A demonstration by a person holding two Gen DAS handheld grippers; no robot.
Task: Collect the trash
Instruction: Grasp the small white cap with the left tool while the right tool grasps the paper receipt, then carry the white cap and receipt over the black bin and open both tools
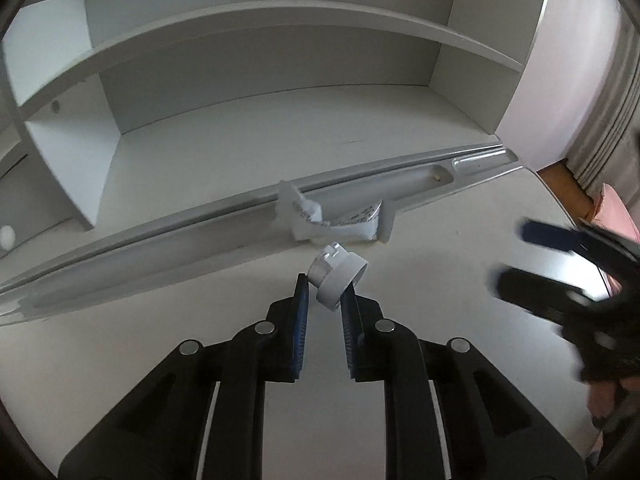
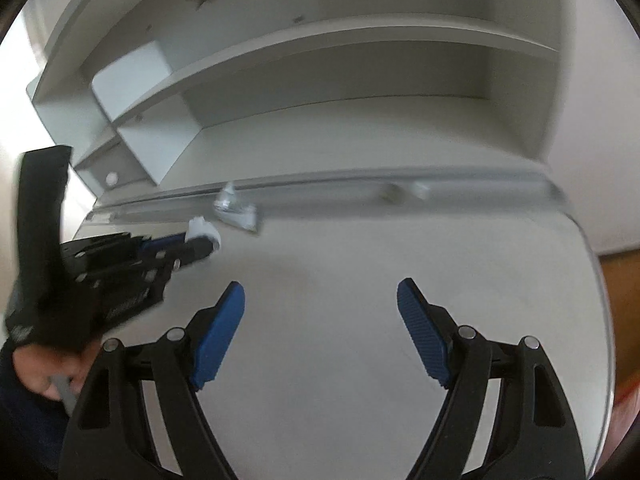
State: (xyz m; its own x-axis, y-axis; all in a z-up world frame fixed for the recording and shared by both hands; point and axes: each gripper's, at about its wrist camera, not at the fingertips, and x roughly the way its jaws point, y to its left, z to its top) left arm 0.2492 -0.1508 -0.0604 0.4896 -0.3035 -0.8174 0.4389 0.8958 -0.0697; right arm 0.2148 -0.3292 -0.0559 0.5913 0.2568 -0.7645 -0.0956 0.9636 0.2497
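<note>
My left gripper point(image 1: 325, 292) is shut on a small white plastic cup point(image 1: 338, 278), held tilted just above the white desk point(image 1: 280, 420). In the right wrist view the left gripper point(image 2: 200, 246) shows at the left with the cup point(image 2: 204, 232) at its tips. A crumpled printed wrapper point(image 1: 336, 222) lies in the grey pen tray point(image 1: 160, 248) at the desk's back; it also shows in the right wrist view point(image 2: 236, 210). My right gripper point(image 2: 320, 312) is open and empty above the desk, and appears blurred at the right of the left wrist view point(image 1: 516, 260).
A white shelf unit point(image 1: 260, 24) with open compartments stands behind the tray. The desk's rounded right edge point(image 2: 596, 280) drops to a wooden floor point(image 1: 560, 180). A small object point(image 1: 438, 177) lies in the tray's right recess.
</note>
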